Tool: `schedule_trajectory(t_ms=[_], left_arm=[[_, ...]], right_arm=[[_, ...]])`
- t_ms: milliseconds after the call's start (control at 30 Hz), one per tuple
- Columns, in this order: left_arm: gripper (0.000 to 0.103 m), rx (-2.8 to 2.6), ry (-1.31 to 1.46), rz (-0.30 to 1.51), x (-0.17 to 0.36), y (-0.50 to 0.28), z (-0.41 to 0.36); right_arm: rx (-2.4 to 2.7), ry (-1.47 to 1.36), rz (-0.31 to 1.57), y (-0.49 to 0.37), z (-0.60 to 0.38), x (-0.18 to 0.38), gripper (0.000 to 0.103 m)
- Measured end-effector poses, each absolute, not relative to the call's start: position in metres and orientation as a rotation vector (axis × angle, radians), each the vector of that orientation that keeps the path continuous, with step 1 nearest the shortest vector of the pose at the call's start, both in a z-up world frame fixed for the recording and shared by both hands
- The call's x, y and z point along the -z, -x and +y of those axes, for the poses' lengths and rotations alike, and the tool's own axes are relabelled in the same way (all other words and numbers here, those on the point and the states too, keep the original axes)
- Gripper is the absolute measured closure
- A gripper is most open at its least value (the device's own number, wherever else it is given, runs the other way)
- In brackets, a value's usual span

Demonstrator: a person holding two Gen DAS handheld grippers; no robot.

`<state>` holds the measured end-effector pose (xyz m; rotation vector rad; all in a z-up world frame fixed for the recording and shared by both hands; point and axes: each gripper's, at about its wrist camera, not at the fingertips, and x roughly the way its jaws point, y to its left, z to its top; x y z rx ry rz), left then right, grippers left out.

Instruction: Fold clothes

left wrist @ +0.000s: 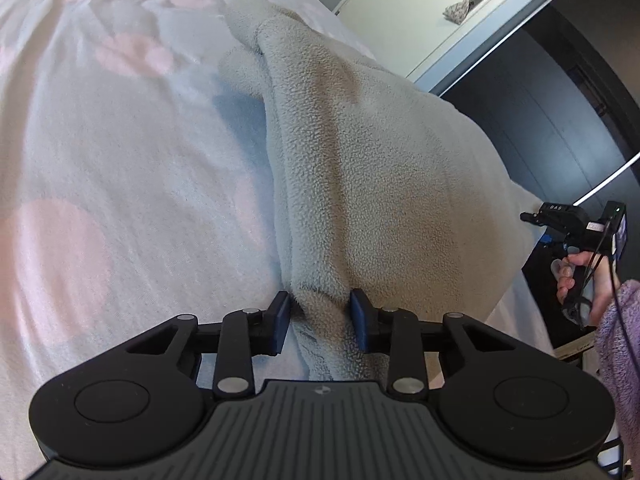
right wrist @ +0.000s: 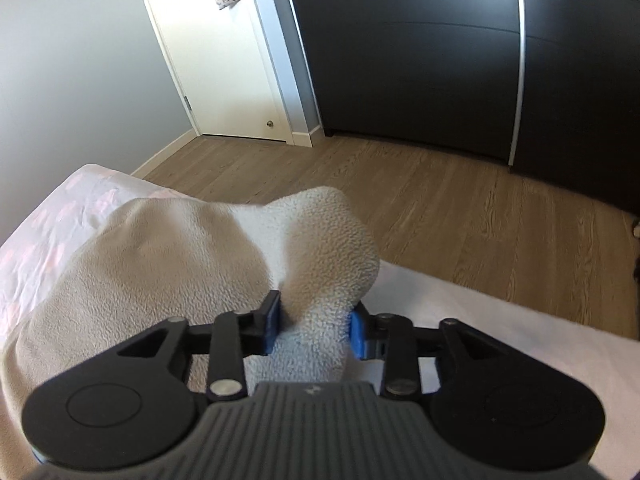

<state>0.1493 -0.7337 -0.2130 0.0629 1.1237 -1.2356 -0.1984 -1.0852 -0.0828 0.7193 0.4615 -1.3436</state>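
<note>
A cream fleece garment [left wrist: 360, 152] lies on a bed with a white sheet with pink spots [left wrist: 120, 160], near the bed's right edge. My left gripper [left wrist: 321, 318] is shut on a bunched fold of the garment, and both blue pads press into the pile. In the right wrist view the same fleece [right wrist: 160, 260] rises in a lifted lump, and my right gripper [right wrist: 315, 330] is shut on a thick wad of it above the sheet [right wrist: 60, 232]. At the right of the left wrist view, a hand [left wrist: 576, 280] in a purple fuzzy sleeve holds the other gripper's handle beyond the garment's edge.
The bed's edge runs close under the right gripper, with wood floor [right wrist: 440, 208] beyond it. A white door [right wrist: 224, 60] with a small pouch on its handle stands at the far wall. A dark wardrobe [right wrist: 400, 40] fills the right side.
</note>
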Motion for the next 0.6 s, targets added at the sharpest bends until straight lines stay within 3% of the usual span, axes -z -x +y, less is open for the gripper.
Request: schedule_trajectory(t_ms=[233, 467, 600], left_arm=[[0.072, 1.204, -0.153, 1.054, 0.176, -0.131, -0.718], [0.071, 1.216, -0.232, 0.878, 0.107, -0.088, -0.687], [0.049, 1.216, -0.247, 0.742, 0.063, -0.06, -0.67]], right_arm=[[1.198, -0.657, 0.502, 0.211, -1.031, 0.047, 0.055], [0.968, -0.511, 0.52, 0.212, -0.922, -0.013, 0.035], [0.908, -0.359, 0.54, 0.208, -0.85, -0.048, 0.025]])
